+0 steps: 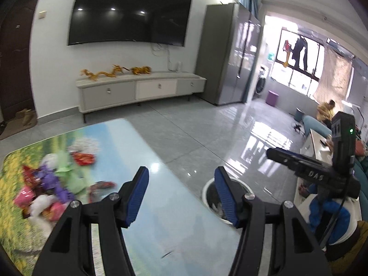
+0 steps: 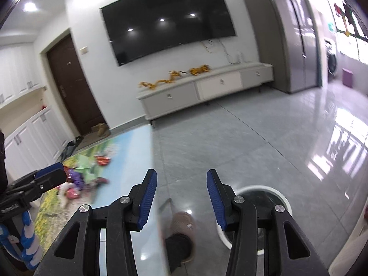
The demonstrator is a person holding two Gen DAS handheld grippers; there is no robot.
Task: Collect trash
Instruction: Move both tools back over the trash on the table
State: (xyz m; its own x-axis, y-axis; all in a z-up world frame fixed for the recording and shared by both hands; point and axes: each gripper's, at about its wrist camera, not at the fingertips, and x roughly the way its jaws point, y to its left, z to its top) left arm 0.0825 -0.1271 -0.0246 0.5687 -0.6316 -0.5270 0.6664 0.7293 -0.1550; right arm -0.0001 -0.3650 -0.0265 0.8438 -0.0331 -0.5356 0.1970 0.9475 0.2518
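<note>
A heap of trash (image 1: 48, 184), with red, purple, pink, green and white wrappers, lies on the left part of the printed table (image 1: 161, 207). It also shows in the right wrist view (image 2: 78, 179). A white-rimmed round trash bin (image 1: 220, 207) stands on the floor right of the table, and shows in the right wrist view (image 2: 260, 207). My left gripper (image 1: 181, 195) is open and empty above the table's right edge. My right gripper (image 2: 181, 197) is open and empty above the floor between table and bin. It shows from the side in the left wrist view (image 1: 310, 168).
A TV cabinet (image 1: 140, 89) with gold dragon figures stands under a wall TV (image 1: 128, 11). A tall grey cabinet (image 1: 227, 53) is to the right. A slippered foot (image 2: 181, 234) is on the grey tiled floor by the table edge. A person sits at the far right (image 1: 326, 112).
</note>
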